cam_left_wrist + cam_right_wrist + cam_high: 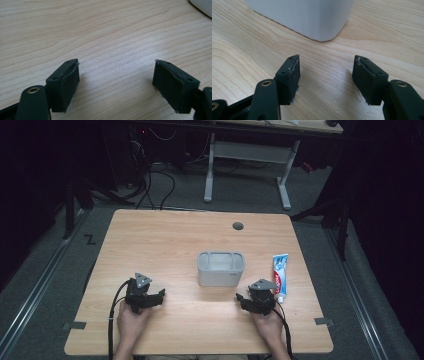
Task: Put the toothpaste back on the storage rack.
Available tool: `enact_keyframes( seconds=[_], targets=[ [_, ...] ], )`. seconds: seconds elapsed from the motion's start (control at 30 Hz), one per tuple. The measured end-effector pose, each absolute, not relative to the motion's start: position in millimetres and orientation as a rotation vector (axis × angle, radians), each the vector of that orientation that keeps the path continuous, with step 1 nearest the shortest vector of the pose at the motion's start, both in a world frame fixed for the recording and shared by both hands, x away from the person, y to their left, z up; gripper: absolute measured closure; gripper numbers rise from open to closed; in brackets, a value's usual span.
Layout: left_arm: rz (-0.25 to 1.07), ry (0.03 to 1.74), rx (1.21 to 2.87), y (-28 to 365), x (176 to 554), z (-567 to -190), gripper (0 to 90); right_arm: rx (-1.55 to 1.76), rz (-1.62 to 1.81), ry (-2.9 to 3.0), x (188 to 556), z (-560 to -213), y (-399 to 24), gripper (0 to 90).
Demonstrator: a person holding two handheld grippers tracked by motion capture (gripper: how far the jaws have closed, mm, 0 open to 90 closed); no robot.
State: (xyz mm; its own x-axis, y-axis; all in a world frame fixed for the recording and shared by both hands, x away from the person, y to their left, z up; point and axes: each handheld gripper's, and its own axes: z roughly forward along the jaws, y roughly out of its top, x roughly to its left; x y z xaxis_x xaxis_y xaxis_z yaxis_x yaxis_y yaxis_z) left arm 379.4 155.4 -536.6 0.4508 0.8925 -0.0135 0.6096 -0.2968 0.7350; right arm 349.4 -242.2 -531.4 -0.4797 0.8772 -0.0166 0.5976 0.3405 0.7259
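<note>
Here, my pale wooden table [165,240] sits on grey carpet in a dark room, a white-legged desk [250,155] behind. Both the left gripper [161,296] and right gripper [241,299] rest spread and empty. The grey plastic rectangular bin [220,268] stands mid-table, the white-and-blue toothpaste tube [280,276] lying just beside the right gripper.

Grey bin [221,268] mid-frame on wood surface [165,235], toothpaste tube [279,276] just right of it; left gripper [161,296] lower left, right gripper [241,299] lower right w/ hands.
</note>
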Motion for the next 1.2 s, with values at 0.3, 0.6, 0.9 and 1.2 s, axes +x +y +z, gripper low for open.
enact_keyframes(
  seconds=[0.3, 0.6, 0.9, 1.2],
  targets=[
    [0.533, 1.252, 2.021, 155.3, 379.6, -536.6, 21.9, 1.296, 0.937, 2.203, 349.6, -531.4, -242.6, 39.1],
    [0.532, 1.253, 2.021, 155.3, 379.8, -536.5, 22.0, 1.301, 0.940, 2.201, 349.5, -531.3, -242.6, 39.0],
    [0.532, 1.253, 2.019, 155.4, 379.9, -536.6, 21.9, 1.294, 0.934, 2.205, 349.0, -531.3, -241.9, 37.5],
    [0.533, 1.253, 2.020, 155.3, 379.9, -536.6, 21.9, 1.307, 0.931, 2.195, 349.8, -531.4, -242.9, 35.7]
  ],
)
